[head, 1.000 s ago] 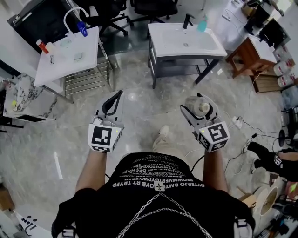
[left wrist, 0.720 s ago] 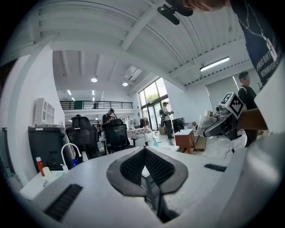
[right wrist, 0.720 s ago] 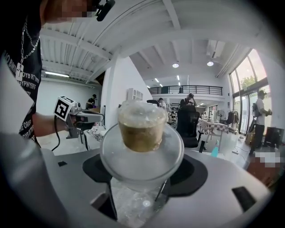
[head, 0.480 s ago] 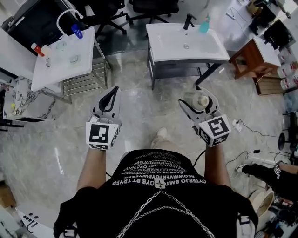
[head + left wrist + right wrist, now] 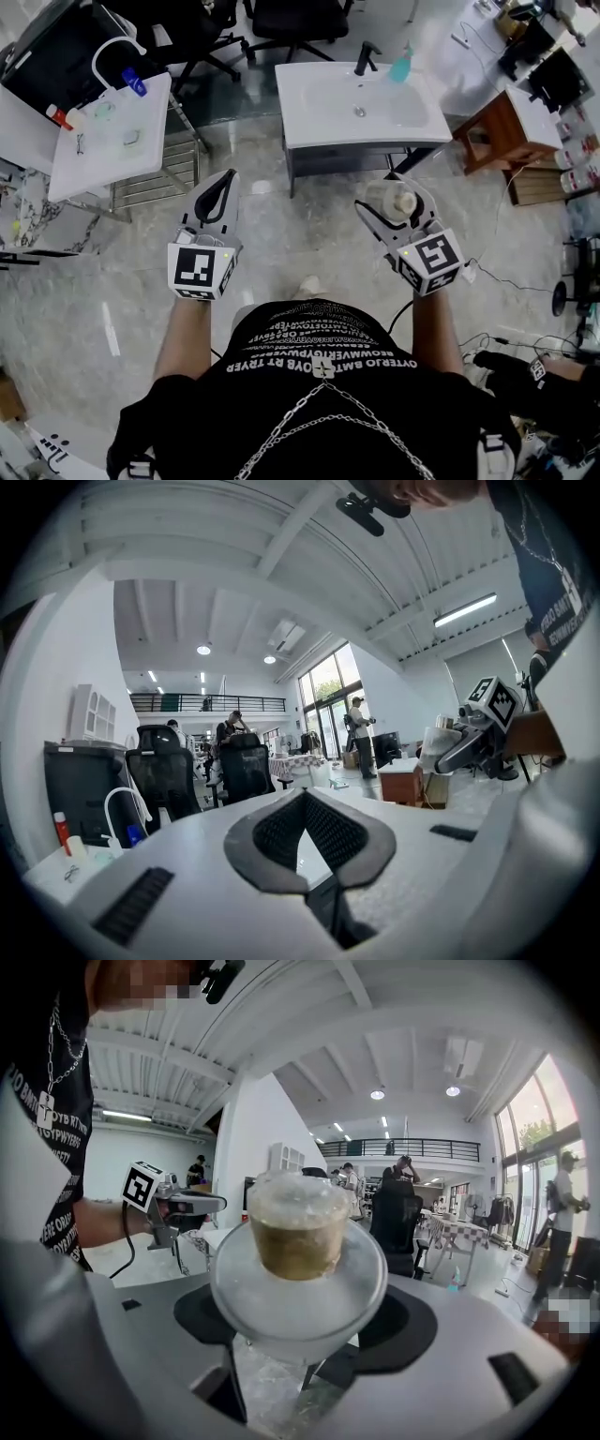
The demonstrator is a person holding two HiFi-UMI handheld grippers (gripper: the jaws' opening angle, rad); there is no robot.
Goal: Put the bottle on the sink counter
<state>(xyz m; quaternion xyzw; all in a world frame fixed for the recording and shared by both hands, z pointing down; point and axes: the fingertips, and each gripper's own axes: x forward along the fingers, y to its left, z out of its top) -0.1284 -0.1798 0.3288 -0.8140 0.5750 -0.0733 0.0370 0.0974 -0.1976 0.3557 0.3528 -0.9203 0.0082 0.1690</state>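
My right gripper (image 5: pixel 393 194) is shut on a clear plastic bottle (image 5: pixel 392 201) with a pale tan cap, held at waist height over the floor. In the right gripper view the bottle (image 5: pixel 298 1252) fills the middle, cap end toward the camera, with the dark pads (image 5: pixel 405 1324) against its sides. The white sink counter (image 5: pixel 319 108) stands ahead, past the grippers, with a black faucet (image 5: pixel 367 57). My left gripper (image 5: pixel 225 186) is shut and empty; its jaws meet at the tip (image 5: pixel 305 799).
A teal soap bottle (image 5: pixel 401 66) stands at the back of the sink. A white table (image 5: pixel 98 155) with small items is at the left, a wooden table (image 5: pixel 509 122) at the right. Office chairs (image 5: pixel 291 17) stand behind the sink. Cables lie on the marble floor (image 5: pixel 511 286).
The sink counter and the tables have slid left and lower in the head view as the person moves. Both grippers keep their pose; the bottle stays held.
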